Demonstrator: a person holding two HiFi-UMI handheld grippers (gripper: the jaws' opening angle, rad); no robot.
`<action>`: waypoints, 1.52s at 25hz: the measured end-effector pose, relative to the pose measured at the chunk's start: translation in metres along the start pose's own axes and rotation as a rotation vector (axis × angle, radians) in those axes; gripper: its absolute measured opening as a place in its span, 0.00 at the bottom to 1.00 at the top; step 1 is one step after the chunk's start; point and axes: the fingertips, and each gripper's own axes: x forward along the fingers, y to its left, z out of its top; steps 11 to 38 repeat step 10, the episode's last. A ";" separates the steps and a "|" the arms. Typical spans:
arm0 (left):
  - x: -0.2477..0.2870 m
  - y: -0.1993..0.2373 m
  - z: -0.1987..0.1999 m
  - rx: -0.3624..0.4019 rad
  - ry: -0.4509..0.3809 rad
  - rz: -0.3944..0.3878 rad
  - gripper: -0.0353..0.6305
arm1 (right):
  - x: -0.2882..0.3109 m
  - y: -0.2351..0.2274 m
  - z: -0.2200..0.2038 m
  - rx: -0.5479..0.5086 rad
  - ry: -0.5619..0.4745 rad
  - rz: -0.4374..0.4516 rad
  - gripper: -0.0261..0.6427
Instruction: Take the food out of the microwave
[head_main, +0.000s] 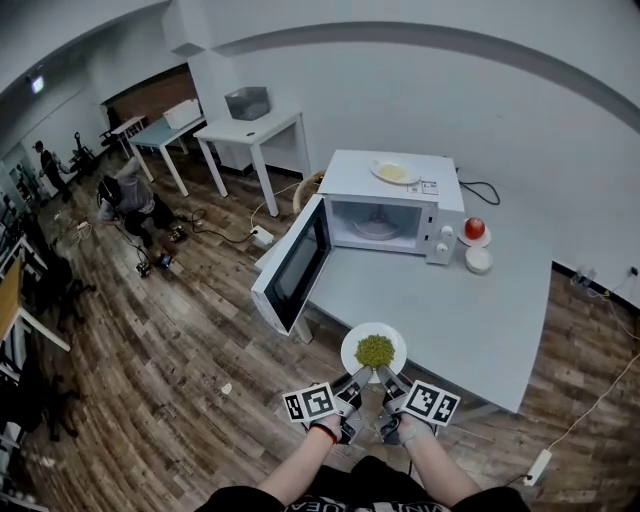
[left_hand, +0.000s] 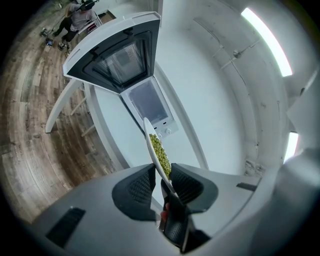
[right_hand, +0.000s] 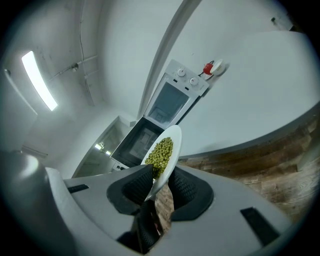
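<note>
A white plate (head_main: 352, 353) heaped with green peas (head_main: 375, 350) hovers over the near edge of the grey table. My left gripper (head_main: 360, 378) is shut on the plate's near-left rim and my right gripper (head_main: 388, 378) on its near-right rim. In the left gripper view the plate (left_hand: 151, 144) stands edge-on between the pads, peas (left_hand: 159, 152) on its right face. The right gripper view shows the same plate (right_hand: 171, 150) pinched, with its peas (right_hand: 160, 154). The white microwave (head_main: 392, 205) sits at the table's back with its door (head_main: 295, 265) swung wide open; a glass turntable lies inside.
A plate with pale food (head_main: 394, 172) rests on top of the microwave. A red apple on a saucer (head_main: 474, 229) and a white bowl (head_main: 479, 260) stand to its right. The grey table (head_main: 480, 320) stretches right. White desks (head_main: 255, 130) and a crouching person (head_main: 130, 195) are far left.
</note>
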 end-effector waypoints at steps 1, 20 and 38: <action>-0.003 -0.002 -0.002 -0.001 0.001 -0.002 0.20 | -0.003 0.002 -0.003 -0.002 -0.003 -0.001 0.19; -0.028 -0.012 -0.026 -0.004 0.013 -0.017 0.20 | -0.031 0.009 -0.026 -0.003 -0.027 -0.012 0.19; -0.028 -0.012 -0.026 -0.004 0.013 -0.017 0.20 | -0.031 0.009 -0.026 -0.003 -0.027 -0.012 0.19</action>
